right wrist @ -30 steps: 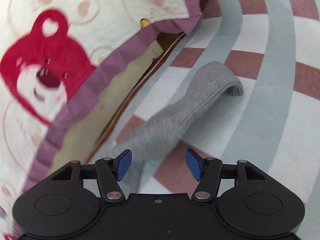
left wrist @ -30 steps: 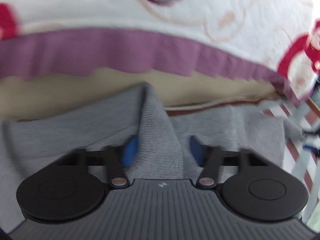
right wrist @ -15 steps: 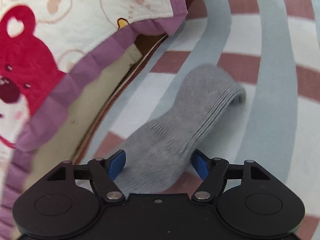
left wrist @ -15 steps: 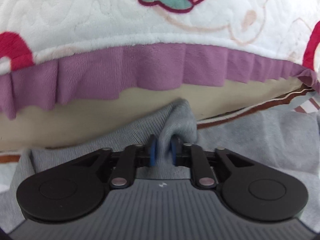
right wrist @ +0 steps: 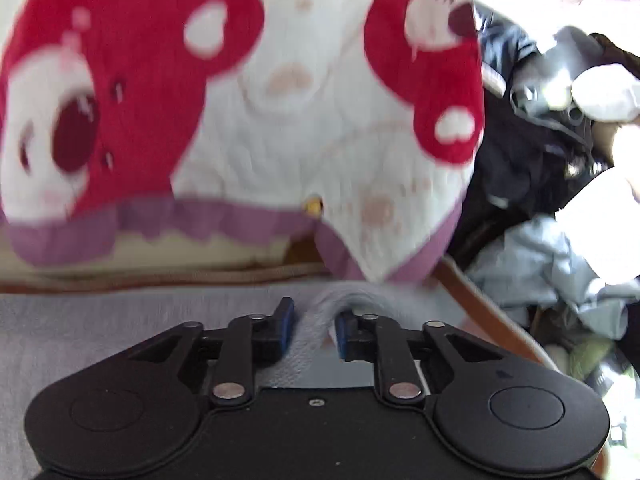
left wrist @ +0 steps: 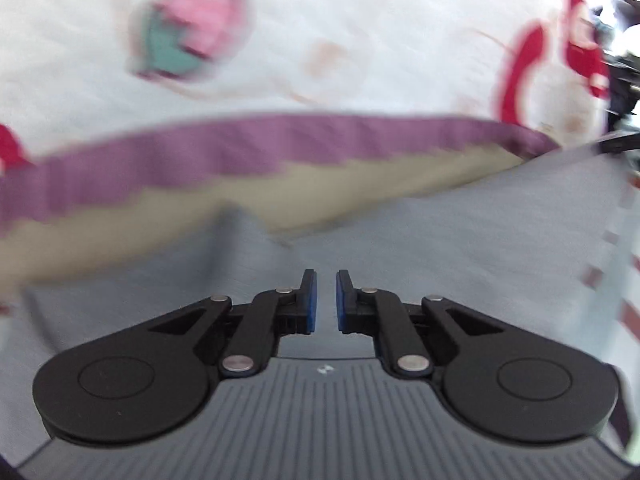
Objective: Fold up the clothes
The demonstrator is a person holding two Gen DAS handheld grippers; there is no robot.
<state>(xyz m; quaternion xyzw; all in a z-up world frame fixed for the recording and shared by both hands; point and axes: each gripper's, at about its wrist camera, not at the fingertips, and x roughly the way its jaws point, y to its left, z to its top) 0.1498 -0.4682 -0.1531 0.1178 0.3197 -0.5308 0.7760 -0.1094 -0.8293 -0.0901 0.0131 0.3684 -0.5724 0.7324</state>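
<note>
The grey knitted garment (left wrist: 400, 248) lies spread on the striped bed sheet (left wrist: 632, 312), its far edge running along the foot of the white plush blanket with red bears and a purple frill (right wrist: 304, 128) that hangs over the sheet's far side. The left gripper (left wrist: 325, 300) has its blue pads drawn nearly together with a narrow slit between them; grey knit fills that slit in the blurred left wrist view, and a ridge of cloth rises just beyond the tips, so it reads as pinched on a thin fold, though the blur leaves some doubt. The right gripper (right wrist: 314, 330) is clenched on a bunched, ribbed part of the same garment, which humps up between its pads near the blanket's hanging corner. The knit looks soft, light and limp: it will sag between the two holds, stretch a little under pull and drape rather than keep a crease, so a fold should be laid down and not flung. Its nap looks grippy enough for the rubber pads, but a thin pinch may slip. Good holds would be the ribbed edges, where the cloth is thicker. The frill hangs close and could snag the garment. A heap of dark and pale clothes (right wrist: 552, 184) lies beyond the sheet's right edge.
</note>
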